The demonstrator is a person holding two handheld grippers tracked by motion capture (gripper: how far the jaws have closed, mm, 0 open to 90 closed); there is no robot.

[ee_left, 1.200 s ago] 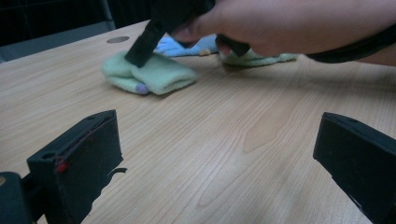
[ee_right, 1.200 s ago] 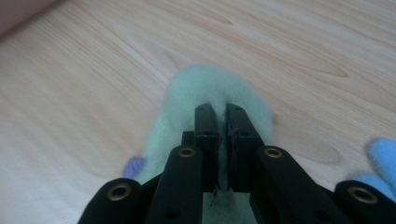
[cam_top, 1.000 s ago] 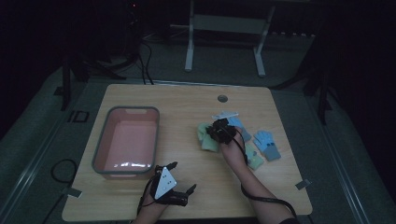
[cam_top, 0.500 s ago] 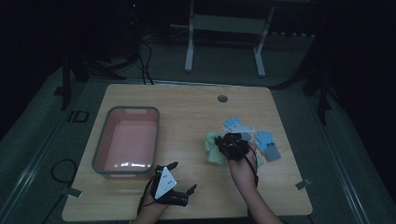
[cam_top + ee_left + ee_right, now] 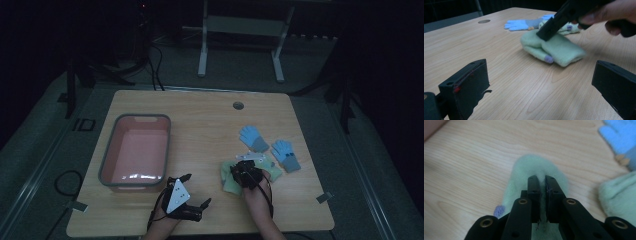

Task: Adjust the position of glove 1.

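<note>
Since the earlier frame, the right gripper (image 5: 246, 172) had travelled from the cluster of gloves toward the person's edge of the table (image 5: 200, 115), and the green glove (image 5: 231, 179) had come with it, now lying nearer that edge than it did 1 second before. The left gripper (image 5: 186, 196) had kept its place by the near edge.

That glove was a pale green, fuzzy knit with a small purple tip (image 5: 548, 59) on 1 finger, folded into a soft lump on the wood. In the right gripper view the 2 black jaws were pinched nearly together on a fold of its fabric (image 5: 534, 167), the tool sitting directly over it. A second green glove (image 5: 617, 195) lay just beside, and 2 blue gloves (image 5: 254, 138) farther back. The left gripper's jaws stood wide apart with nothing between them, well short of the glove. A pink tub (image 5: 112, 150) sat at the left.
</note>
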